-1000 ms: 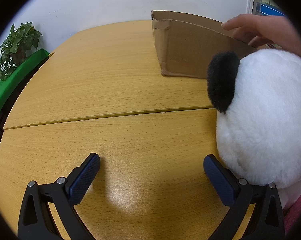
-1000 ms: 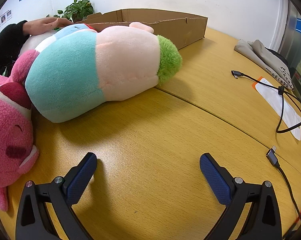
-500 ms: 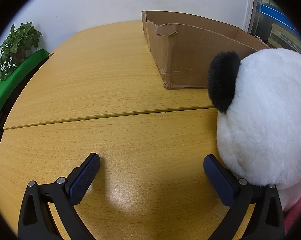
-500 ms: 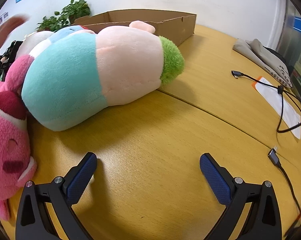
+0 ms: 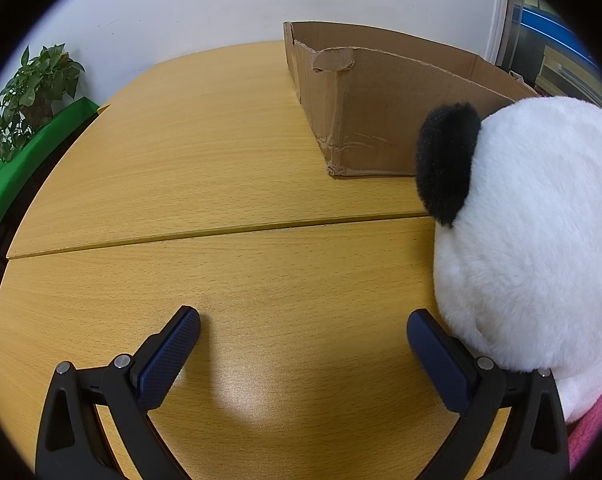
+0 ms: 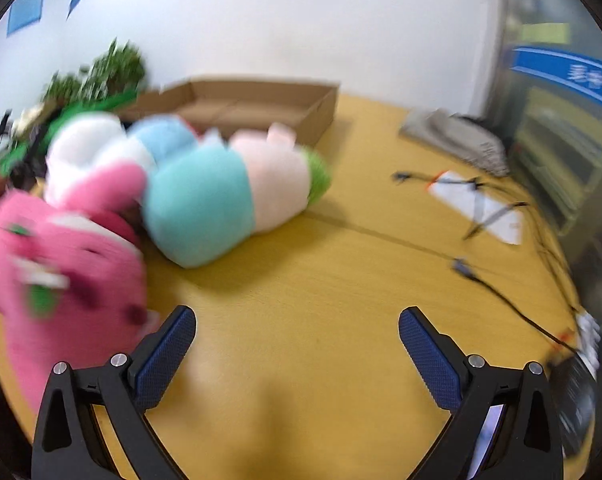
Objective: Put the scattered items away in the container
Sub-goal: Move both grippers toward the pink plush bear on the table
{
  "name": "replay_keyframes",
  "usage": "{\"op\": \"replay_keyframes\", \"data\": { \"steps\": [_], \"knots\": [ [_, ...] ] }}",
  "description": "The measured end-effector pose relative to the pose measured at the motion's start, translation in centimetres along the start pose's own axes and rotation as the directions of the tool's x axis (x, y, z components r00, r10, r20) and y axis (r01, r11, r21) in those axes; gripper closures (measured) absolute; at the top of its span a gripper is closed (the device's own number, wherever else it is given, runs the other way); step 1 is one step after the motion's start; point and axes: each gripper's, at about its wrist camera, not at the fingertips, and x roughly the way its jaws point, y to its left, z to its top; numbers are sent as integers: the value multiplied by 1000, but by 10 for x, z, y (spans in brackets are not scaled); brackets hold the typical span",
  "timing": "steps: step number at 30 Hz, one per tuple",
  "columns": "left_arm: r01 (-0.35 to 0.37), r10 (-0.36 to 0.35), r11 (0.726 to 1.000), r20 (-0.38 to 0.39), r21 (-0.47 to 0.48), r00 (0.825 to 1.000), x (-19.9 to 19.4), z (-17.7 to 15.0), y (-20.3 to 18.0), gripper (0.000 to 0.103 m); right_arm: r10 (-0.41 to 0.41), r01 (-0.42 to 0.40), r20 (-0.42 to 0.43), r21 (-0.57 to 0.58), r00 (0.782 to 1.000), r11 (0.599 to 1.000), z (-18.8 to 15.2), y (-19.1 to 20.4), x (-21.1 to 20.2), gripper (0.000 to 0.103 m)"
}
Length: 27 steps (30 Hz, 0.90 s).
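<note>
Grippers [image 5: 303,330] [image 6: 297,330] spread wide, low over table [image 5: 221,160]

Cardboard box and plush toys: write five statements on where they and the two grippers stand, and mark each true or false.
1. The cardboard box holds no toy. True.
2. The left gripper is shut on the panda plush. False: its jaws stand wide open, with only bare table between them.
3. The panda plush lies against the left gripper's right finger. True.
4. The right gripper holds the pink plush. False: it is open and holds nothing; the pink plush lies beside its left finger.
5. The teal, pink and green plush is inside the box. False: it lies on the table in front of it.
</note>
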Motion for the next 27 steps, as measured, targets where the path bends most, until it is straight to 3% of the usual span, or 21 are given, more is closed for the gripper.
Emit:
{"op": "replay_keyframes", "data": {
  "steps": [3,7,10,14,16,19,21,23,25,27],
  "knots": [
    [-3,3,1000,0,-4,1000,0,0,0,0,28,-29,9,49,1000,998,-13,18,-33,0],
    [-21,21,999,-1,-30,1000,0,0,-3,0,-32,31,36,40,999,999,-33,60,-44,0],
    [-34,33,998,-15,-49,999,-11,-12,-3,1,-10,0,97,110,995,994,-42,82,-49,0],
    [-19,23,999,108,-45,994,-78,-39,-8,1,-16,-6,128,175,992,985,-42,99,-64,0],
    [-20,22,1000,195,-11,981,-127,-57,-22,1,-54,34,120,158,991,987,-39,109,-70,0],
    [-12,5,1000,266,26,964,-185,-80,-53,1,-105,89,125,128,987,988,-32,127,-79,0],
    [17,-25,999,277,29,961,-209,-92,-78,1,-84,68,113,143,990,987,-29,135,-79,0],
    [93,-100,995,261,39,960,-221,-99,-100,1,-57,43,88,162,994,986,-29,139,-76,0],
    [187,-198,980,246,66,949,-228,-106,-124,1,-54,38,80,188,995,981,-30,143,-74,0],
    [233,-248,969,241,86,938,-232,-112,-145,1,-44,29,70,212,997,977,-31,145,-73,0]
  ]
}}
